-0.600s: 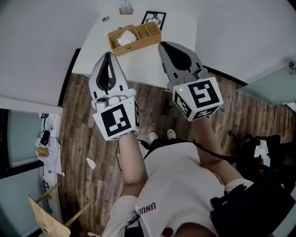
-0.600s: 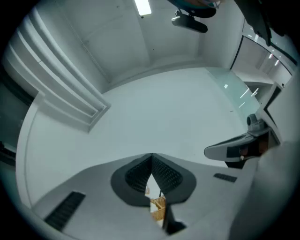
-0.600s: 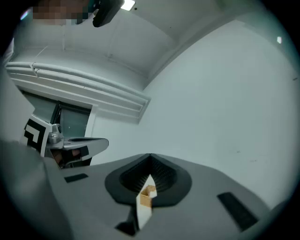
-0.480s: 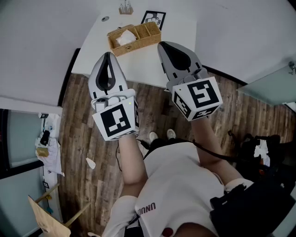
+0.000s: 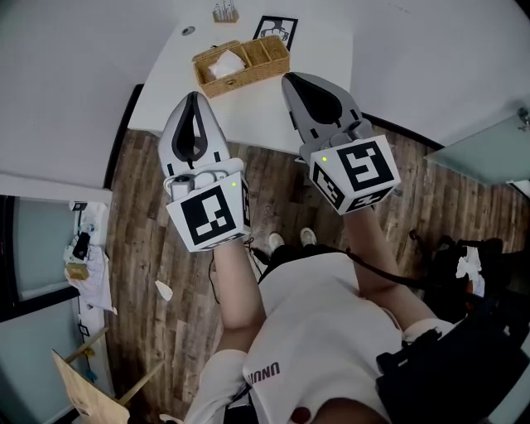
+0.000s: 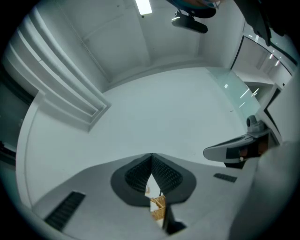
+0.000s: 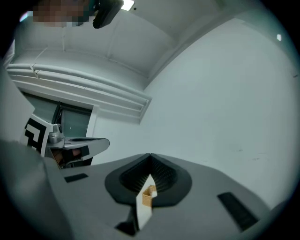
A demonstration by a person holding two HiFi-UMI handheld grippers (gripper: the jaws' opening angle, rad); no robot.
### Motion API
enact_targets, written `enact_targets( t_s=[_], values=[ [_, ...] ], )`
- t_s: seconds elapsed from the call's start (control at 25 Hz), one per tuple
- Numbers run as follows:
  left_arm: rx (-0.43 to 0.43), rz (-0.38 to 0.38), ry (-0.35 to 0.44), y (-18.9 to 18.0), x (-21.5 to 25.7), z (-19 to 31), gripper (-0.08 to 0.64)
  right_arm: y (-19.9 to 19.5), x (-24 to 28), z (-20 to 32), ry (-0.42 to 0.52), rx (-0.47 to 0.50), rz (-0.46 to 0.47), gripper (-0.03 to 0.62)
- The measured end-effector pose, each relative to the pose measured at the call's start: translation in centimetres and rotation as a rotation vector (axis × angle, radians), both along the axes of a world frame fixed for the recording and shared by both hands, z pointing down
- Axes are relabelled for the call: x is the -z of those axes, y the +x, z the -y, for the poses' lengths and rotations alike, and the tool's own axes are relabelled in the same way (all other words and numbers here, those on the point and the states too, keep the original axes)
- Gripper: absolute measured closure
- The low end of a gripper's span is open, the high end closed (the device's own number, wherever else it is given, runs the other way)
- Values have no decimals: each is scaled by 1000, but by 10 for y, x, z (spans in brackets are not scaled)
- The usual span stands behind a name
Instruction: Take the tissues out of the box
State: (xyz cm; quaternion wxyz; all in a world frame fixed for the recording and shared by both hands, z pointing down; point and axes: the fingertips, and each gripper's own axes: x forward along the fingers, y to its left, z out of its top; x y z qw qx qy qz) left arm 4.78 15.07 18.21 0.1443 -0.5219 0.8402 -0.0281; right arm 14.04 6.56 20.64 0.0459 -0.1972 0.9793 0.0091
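Observation:
A wicker box (image 5: 242,63) with three compartments stands on the white table (image 5: 257,116). White tissues (image 5: 222,66) lie in its left compartment. My left gripper (image 5: 195,98) hovers near the table's front edge, short of the box, its jaws shut and empty. My right gripper (image 5: 292,80) hangs over the table just right of the box, also shut with nothing held. In the left gripper view the jaw tips (image 6: 151,157) meet and a sliver of the box (image 6: 158,209) shows below them. The right gripper view shows the same: jaw tips (image 7: 150,157) together, box (image 7: 149,193) beyond.
Behind the box lie a printed marker sheet (image 5: 276,33) and a small holder (image 5: 224,14). Wooden floor (image 5: 273,199) lies below the table, with the person's feet (image 5: 286,242) on it. Clutter sits at the left wall (image 5: 83,252), a dark bag at the right (image 5: 464,265).
Both grippers stay where they were, still shut. Only the head view has shifted by a hair.

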Motion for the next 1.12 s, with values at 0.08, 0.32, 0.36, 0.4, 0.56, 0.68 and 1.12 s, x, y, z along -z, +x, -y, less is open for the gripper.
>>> enact_targets(
  t_s=[0.08, 0.32, 0.36, 0.4, 0.56, 0.68, 1.12],
  values=[
    [-3, -1, 3, -2, 0, -1, 548, -2, -1, -1, 3, -3, -2, 572],
    [-21, -4, -1, -9, -3, -4, 548, -9, 0, -3, 13, -28, -3, 572],
    [-25, -3, 0, -12, -3, -4, 548, -11, 1, -4, 17, -32, -2, 572],
    [-29, -3, 1, -14, -2, -5, 548, -14, 2, -4, 21, -37, -2, 572],
    [-53, -10, 15, -23, 0, -10, 548, -21, 5, -4, 35, -74, 3, 572],
    [-66, -4, 2, -31, -5, -12, 548, -26, 2, -5, 36, -99, 0, 572],
    [-51, -18, -19, -54, -20, -8, 548, -49, -7, 5, 19, -108, 5, 572]
  ],
)
